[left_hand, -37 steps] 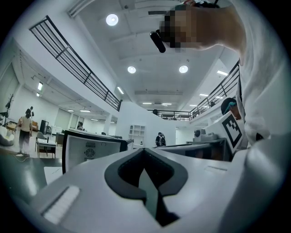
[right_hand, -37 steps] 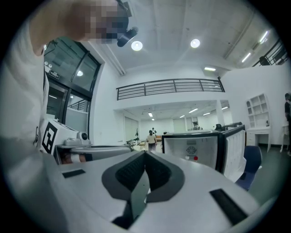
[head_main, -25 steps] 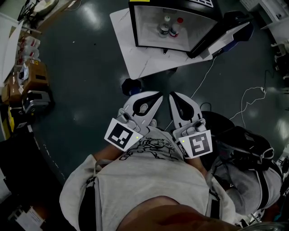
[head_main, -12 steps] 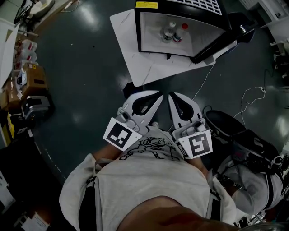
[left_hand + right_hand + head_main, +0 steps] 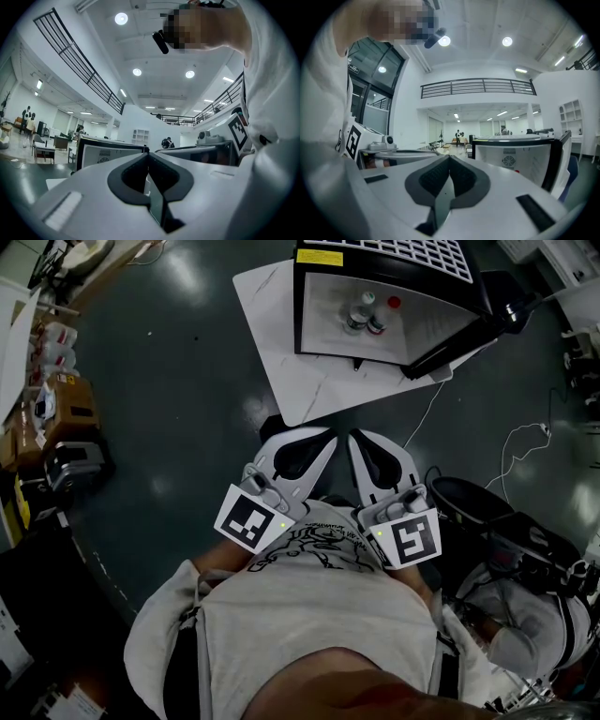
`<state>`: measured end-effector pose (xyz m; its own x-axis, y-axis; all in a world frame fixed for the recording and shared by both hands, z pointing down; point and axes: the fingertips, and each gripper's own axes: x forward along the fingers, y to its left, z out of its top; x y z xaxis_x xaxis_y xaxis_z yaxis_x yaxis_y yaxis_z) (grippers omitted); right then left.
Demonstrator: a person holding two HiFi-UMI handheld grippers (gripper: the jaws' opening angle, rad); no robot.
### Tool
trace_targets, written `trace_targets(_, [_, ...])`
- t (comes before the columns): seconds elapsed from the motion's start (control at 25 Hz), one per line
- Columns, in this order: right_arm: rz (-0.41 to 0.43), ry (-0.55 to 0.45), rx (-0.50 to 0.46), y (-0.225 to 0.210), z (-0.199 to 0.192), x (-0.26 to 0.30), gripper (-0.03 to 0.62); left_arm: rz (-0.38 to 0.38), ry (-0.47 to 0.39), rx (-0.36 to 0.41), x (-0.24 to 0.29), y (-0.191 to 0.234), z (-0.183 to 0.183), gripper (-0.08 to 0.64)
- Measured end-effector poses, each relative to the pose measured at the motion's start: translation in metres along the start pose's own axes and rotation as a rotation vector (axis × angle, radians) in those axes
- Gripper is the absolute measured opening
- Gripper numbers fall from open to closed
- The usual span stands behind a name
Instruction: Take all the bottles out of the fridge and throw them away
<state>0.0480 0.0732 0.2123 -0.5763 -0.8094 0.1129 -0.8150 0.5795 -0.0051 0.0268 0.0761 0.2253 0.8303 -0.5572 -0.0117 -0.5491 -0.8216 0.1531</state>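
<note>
Only the head view shows bottles (image 5: 357, 317) in the fridge (image 5: 380, 255) ahead; left gripper (image 5: 322, 439) and right gripper (image 5: 357, 439) are both pressed together, empty.

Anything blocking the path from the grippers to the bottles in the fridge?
Nothing visible. The fridge door is swung open, both bottles stand exposed inside, and only floor and a white board lie between them and the left gripper and right gripper, jaws shut, empty.
</note>
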Motion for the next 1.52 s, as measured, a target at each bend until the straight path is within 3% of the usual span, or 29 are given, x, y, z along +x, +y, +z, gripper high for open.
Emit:
trace_targets(0.68, [-0.015,0.032,0.0,-0.018,-0.001,0.012,0.009,0.002,-0.005,-0.004,0.015,0.013,0.005,0.009])
trace_targets(0.88, [-0.007,-0.012,-0.007,-0.036,0.006,0.013,0.009,0.008,-0.001,-0.006,0.033,0.013,0.004,0.009])
trace_targets(1.52, [0.023,0.001,-0.018,-0.118,0.001,0.009,0.009,0.024,0.016,0.003,0.115,0.008,0.002,0.011])
